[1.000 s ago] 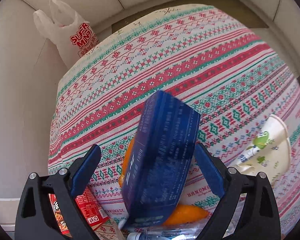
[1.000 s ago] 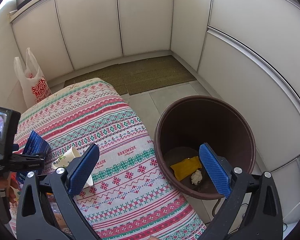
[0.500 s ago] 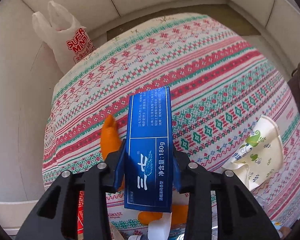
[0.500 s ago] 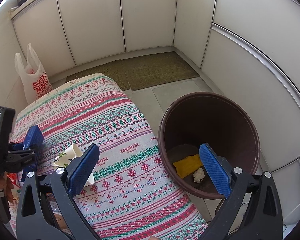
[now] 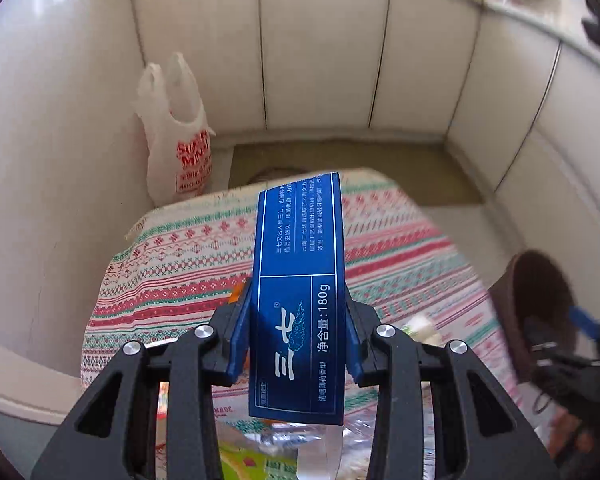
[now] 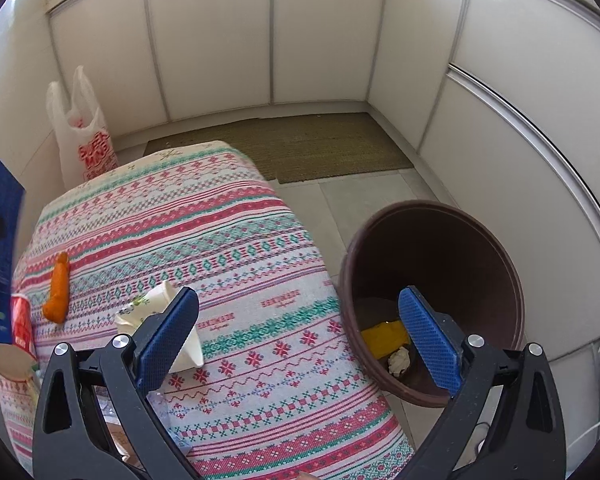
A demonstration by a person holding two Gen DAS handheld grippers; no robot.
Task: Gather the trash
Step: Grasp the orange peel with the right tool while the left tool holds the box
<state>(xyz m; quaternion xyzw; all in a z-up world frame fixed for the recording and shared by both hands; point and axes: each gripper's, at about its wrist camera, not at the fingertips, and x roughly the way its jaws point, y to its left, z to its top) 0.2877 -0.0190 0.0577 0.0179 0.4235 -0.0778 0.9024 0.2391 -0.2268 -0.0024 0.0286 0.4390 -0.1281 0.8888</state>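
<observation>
left gripper (image 5: 298, 332) clamped on blue box (image 5: 300, 296), above patterned tablecloth (image 5: 172, 276). right wrist view only: right gripper (image 6: 298, 340) released; orange peel (image 6: 58, 290), paper cup (image 6: 156, 308), brown bin (image 6: 440, 256) beside table.

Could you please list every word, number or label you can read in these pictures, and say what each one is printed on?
"三七" and "净含量:180g": on the long dark blue cardboard box held in the left gripper; its small white print is too fine to read.
"SUPER MINI", partly creased: in red on the white plastic carrier bag against the wall.
"HANDMADE": woven into the striped patterned tablecloth.
Red packet at the table edge: print too blurred.
</observation>
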